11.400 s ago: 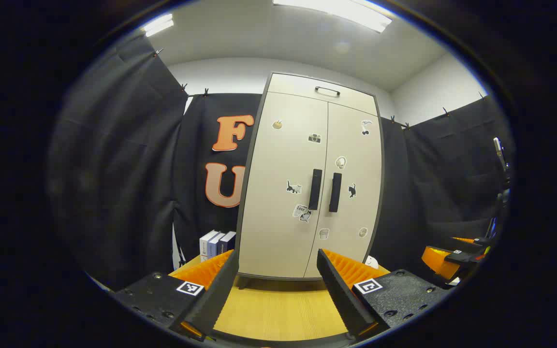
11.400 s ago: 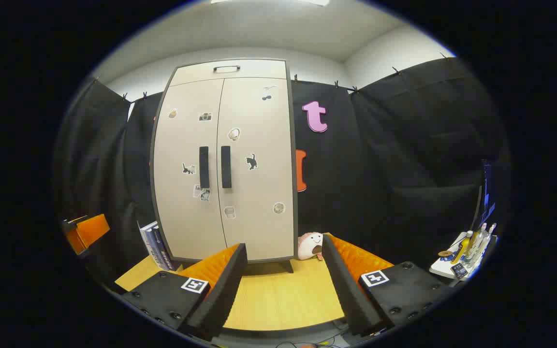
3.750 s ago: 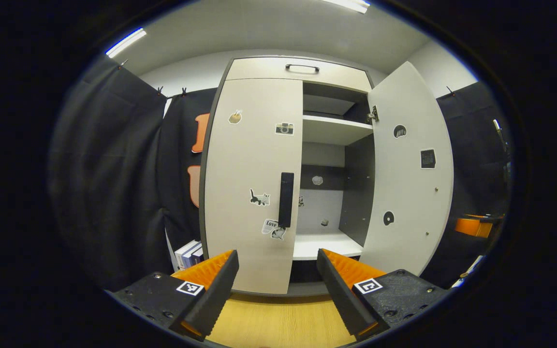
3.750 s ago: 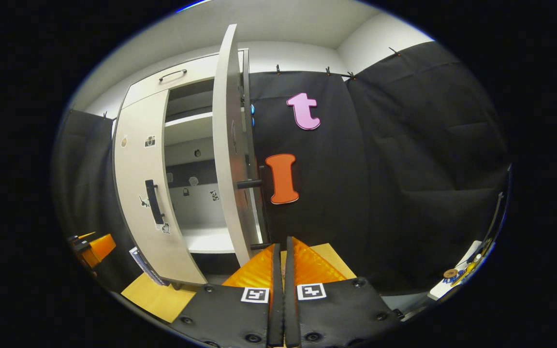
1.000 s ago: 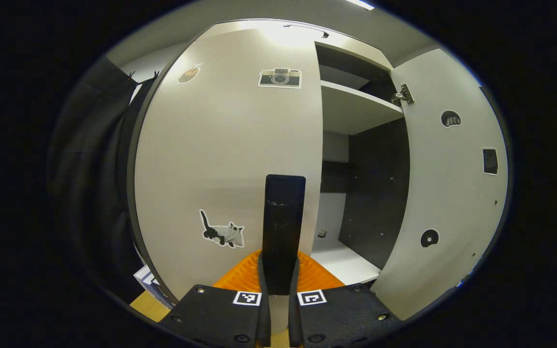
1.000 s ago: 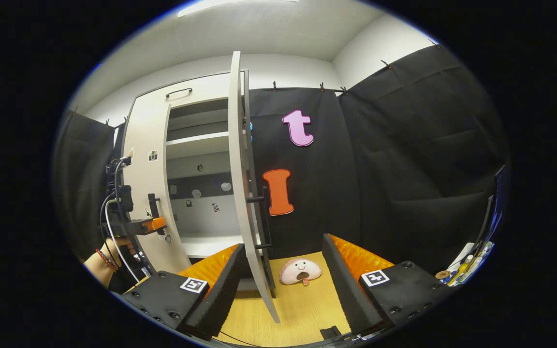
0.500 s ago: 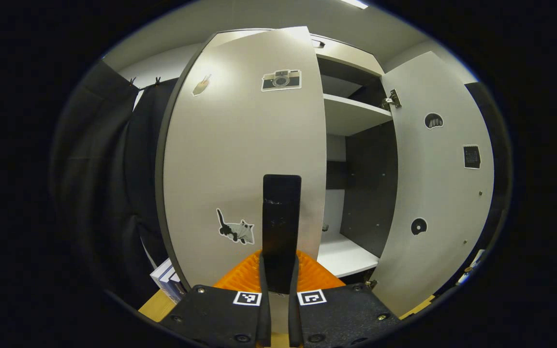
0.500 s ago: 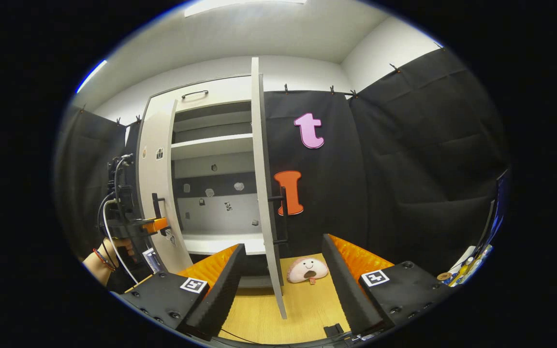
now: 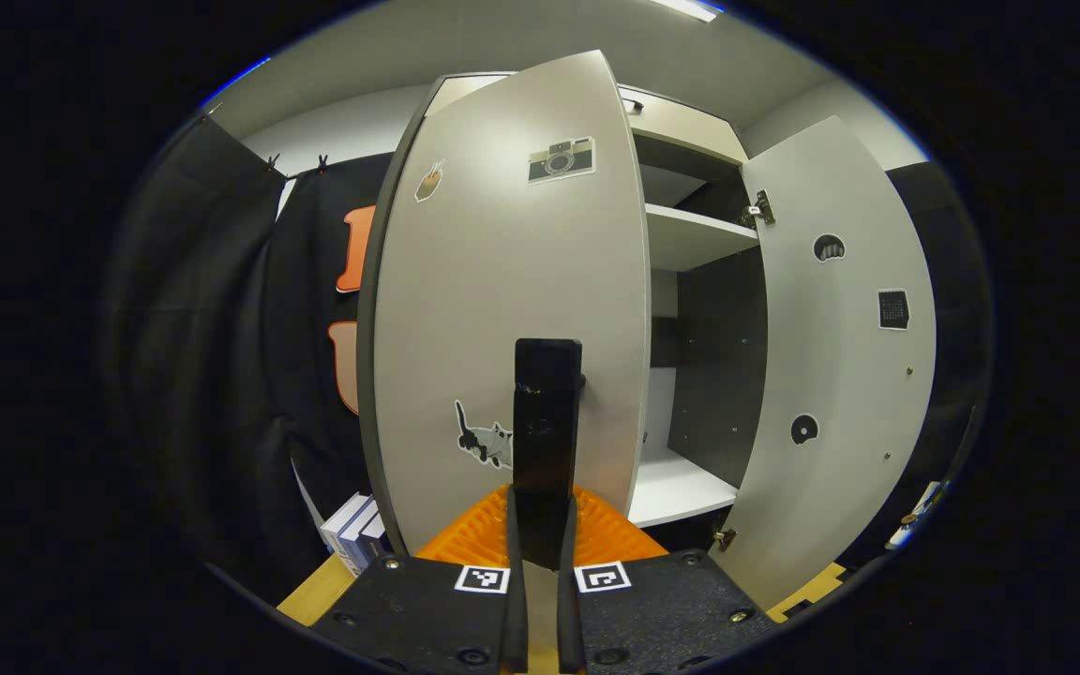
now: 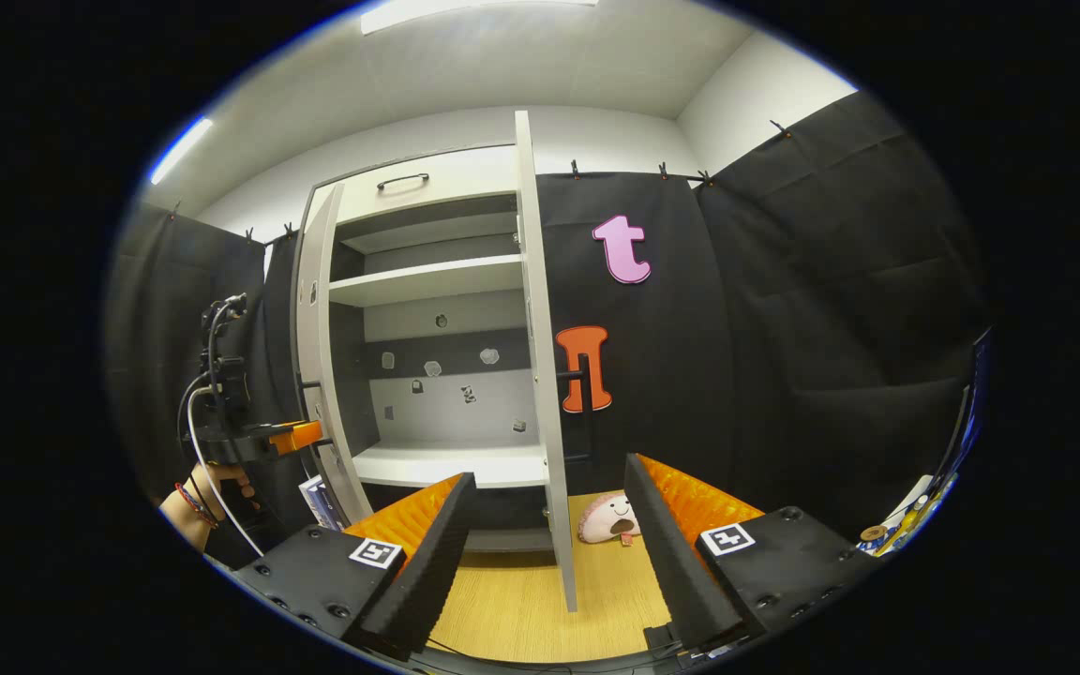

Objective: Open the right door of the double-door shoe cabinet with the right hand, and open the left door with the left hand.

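Left door (image 9: 502,281) handle (image 9: 547,422) clamped by left gripper (image 9: 532,553).

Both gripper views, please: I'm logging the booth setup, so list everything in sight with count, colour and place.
Shoe cabinet: one, cream, on the tabletop.
Left door: one, cream with stickers, partly open.
Left door handle: one, black, between the left gripper's fingers.
Right door: one, cream, wide open.
Shelves: two, white, bare.
Books: a few, left of the cabinet.
Plush toy: one, pink, behind the right door.
Tabletop: one, wood.
Left gripper: shut on the handle.
Right gripper: open, free.
Hand: one, holding the left gripper.
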The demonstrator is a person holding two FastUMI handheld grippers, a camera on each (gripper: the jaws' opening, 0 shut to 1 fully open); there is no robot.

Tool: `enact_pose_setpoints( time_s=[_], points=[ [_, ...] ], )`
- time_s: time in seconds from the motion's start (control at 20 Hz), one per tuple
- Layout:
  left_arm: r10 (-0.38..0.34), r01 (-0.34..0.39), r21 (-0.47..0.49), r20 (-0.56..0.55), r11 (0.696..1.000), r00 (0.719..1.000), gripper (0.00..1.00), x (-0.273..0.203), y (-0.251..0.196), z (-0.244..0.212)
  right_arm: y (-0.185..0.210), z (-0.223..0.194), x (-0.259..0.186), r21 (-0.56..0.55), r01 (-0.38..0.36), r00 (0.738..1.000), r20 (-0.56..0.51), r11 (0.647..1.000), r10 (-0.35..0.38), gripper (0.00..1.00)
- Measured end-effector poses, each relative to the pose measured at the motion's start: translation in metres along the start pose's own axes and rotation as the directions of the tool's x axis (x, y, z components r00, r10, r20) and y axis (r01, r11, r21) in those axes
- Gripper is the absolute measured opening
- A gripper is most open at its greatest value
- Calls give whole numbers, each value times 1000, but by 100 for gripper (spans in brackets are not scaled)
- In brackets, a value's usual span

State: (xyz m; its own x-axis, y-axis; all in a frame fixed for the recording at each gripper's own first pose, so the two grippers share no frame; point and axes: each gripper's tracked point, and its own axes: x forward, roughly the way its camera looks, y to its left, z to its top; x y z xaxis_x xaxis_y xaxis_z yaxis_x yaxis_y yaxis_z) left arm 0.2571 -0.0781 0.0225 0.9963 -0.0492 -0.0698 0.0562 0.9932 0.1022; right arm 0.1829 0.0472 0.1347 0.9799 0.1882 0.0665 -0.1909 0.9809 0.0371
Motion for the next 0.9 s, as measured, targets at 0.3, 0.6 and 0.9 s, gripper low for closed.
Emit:
enact_pose_setpoints(
  time_s=[0.3, 0.6, 0.9],
  points=[
    [35, -35, 9, 1, 999, 999, 10, -17, 14, 1, 8, -2, 4, 6, -28, 1000, -8, 1000, 28, 92],
    [65, -65, 9, 18, 998, 998, 7, -33, 35, 4, 19, -3, 9, -6, -54, 998, -10, 999, 54, 91],
    [40, -40, 0, 25, 999, 999, 5, -39, 46, 4, 39, -5, 11, 7, -77, 997, -8, 997, 77, 99]
  ],
)
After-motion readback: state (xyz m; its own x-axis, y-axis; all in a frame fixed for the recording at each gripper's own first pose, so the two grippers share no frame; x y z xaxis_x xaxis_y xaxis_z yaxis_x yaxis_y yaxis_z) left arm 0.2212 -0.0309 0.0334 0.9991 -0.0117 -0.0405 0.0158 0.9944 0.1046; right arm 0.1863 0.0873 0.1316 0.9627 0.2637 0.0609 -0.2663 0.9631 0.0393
